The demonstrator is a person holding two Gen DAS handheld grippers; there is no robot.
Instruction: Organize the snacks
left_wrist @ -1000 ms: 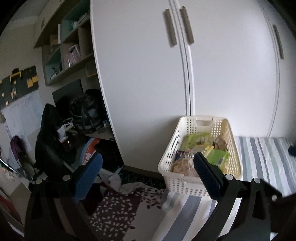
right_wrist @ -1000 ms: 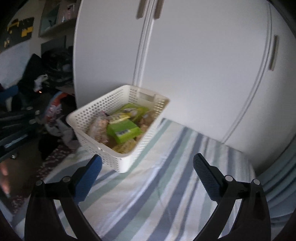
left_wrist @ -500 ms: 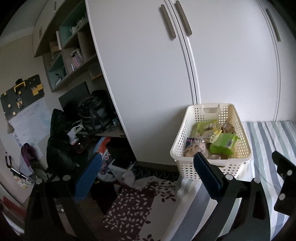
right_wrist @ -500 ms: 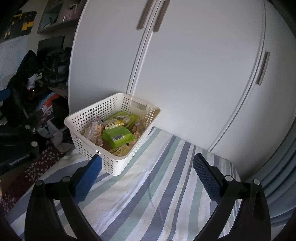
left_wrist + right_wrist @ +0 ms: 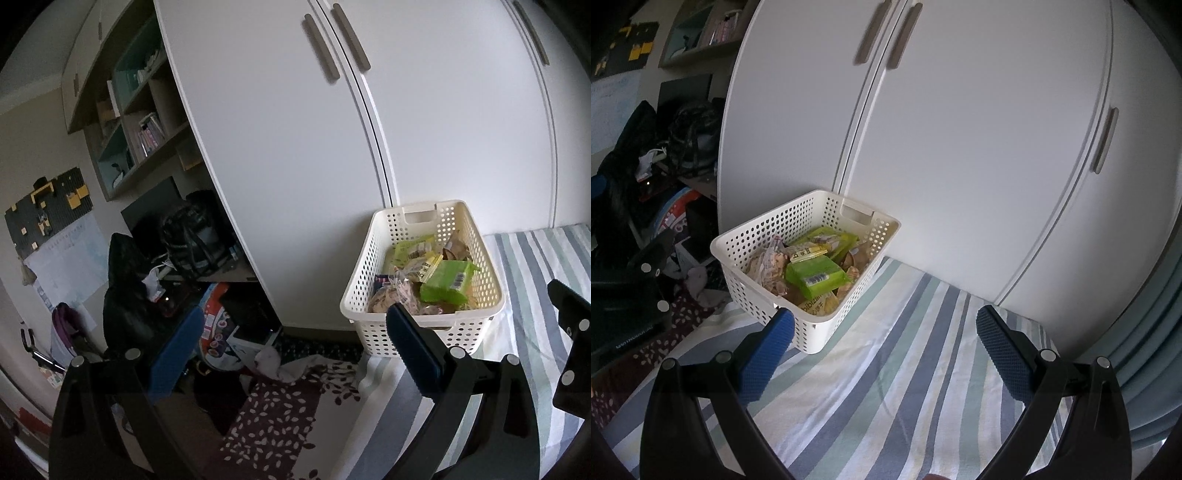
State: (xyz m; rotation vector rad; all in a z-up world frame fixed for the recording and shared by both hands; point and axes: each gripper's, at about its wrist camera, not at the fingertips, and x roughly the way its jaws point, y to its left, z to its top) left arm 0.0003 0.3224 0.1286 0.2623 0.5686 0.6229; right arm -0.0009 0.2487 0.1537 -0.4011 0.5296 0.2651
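- Left gripper (image 5: 295, 345): blue-padded jaws spread wide apart, nothing between them; it hovers over the floor edge, near and left of the basket.
- Right gripper (image 5: 884, 339): blue-padded jaws spread wide apart, empty; it hovers above the striped bedsheet (image 5: 894, 387), its left pad just in front of the basket's near corner.
- White perforated plastic basket (image 5: 753, 295): rests on the far left corner of the striped bedsheet, close to the white wardrobe doors (image 5: 960, 147).
- Snacks: packets lie piled inside the basket. A bright green rectangular packet (image 5: 816, 277) with a barcode lies on top; a clear bag of brownish biscuits (image 5: 768, 269) lies to its left.
- Dark patterned rug (image 5: 280, 417): on the floor left of the bed.
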